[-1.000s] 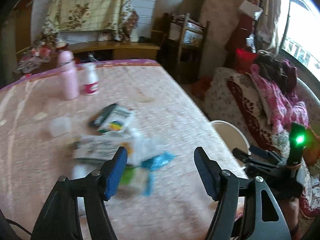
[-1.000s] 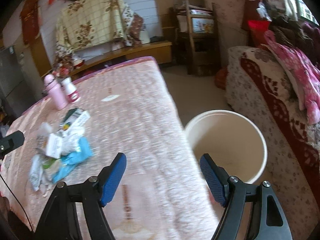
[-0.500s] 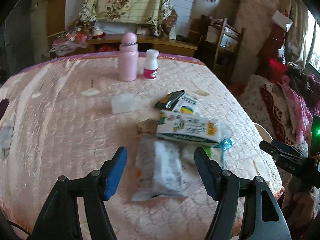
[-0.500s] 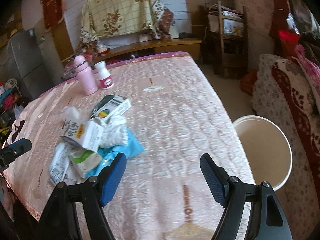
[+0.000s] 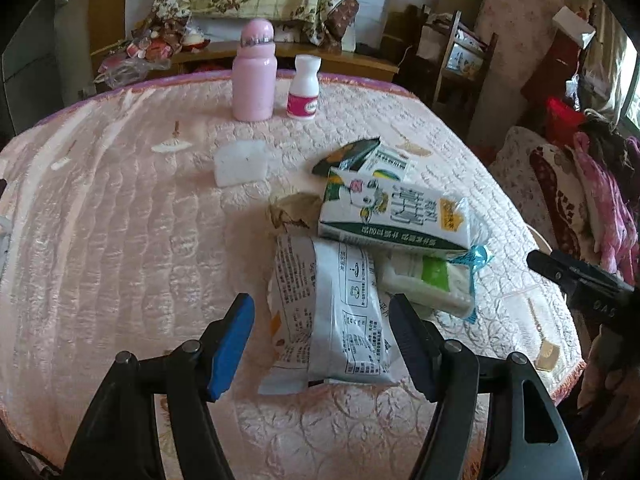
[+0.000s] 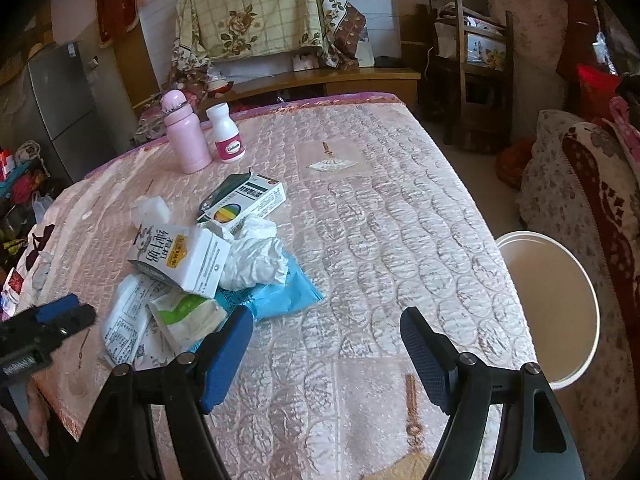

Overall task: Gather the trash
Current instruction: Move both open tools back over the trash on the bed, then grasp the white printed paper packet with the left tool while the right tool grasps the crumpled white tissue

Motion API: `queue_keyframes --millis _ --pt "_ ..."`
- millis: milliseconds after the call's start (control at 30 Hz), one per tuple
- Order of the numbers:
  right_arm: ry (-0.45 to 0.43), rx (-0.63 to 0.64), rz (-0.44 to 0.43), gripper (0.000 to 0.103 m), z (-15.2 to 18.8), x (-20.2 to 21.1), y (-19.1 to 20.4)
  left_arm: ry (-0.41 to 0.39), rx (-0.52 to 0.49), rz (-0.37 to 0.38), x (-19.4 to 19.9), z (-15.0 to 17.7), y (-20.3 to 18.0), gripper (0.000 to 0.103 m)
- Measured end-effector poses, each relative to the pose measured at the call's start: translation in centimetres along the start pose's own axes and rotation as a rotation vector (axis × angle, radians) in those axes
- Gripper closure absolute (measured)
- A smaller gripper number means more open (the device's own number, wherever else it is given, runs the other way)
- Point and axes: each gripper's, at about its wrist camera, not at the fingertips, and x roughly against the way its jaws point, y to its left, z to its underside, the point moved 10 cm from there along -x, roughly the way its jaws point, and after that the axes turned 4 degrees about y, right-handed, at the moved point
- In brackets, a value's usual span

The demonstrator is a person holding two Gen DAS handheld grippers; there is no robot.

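Observation:
A pile of trash lies on the pink quilted table [image 5: 120,240]: a white snack wrapper [image 5: 336,316], a milk carton [image 5: 394,210], a green-and-white packet [image 5: 434,280], a small box [image 6: 248,200], crumpled tissue [image 6: 256,256] and a blue wrapper [image 6: 280,296]. My left gripper [image 5: 322,344] is open, its jaws either side of the white wrapper, just above it. My right gripper [image 6: 326,352] is open and empty over the table, right of the pile. A white bin [image 6: 556,304] stands on the floor beside the table's right edge.
A pink bottle [image 5: 255,76] and a white pill bottle [image 5: 304,88] stand at the table's far side. A white square pad [image 5: 240,162] lies left of the pile. A sofa with clothes [image 5: 580,200] is on the right.
Both grippers swung left towards the pile. The left gripper came in close over the white wrapper. The bin moved to the right edge of the right wrist view.

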Motion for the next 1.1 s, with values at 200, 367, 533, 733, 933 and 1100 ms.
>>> queue_keyframes --millis 200,367,533,733,933,1100 --pt "0.018 0.033 -0.035 0.024 -1.6 -2.3 1.2 0.025 -0.002 -0.021 -1.8 0.0 0.1 0.033" --pt "0.048 0.066 -0.103 0.024 -2.8 -5.1 3.2 0.048 0.006 0.01 -2.9 0.0 0.0 0.033" --pt "0.095 0.129 -0.121 0.073 -2.7 -7.7 5.3 0.069 -0.011 0.047 -3.5 0.2 -0.3 0.062" --pt "0.017 0.1 -0.13 0.087 -2.6 -5.0 4.4 0.042 0.01 0.082 -1.2 -0.2 0.2 0.087" --pt "-0.024 0.027 -0.128 0.087 -1.1 -1.1 1.4 -0.007 0.007 0.076 2.1 0.3 1.1 0.088" --pt "0.033 -0.03 -0.119 0.087 1.8 1.0 -1.1 -0.024 -0.017 0.073 3.7 1.2 1.0 0.088"
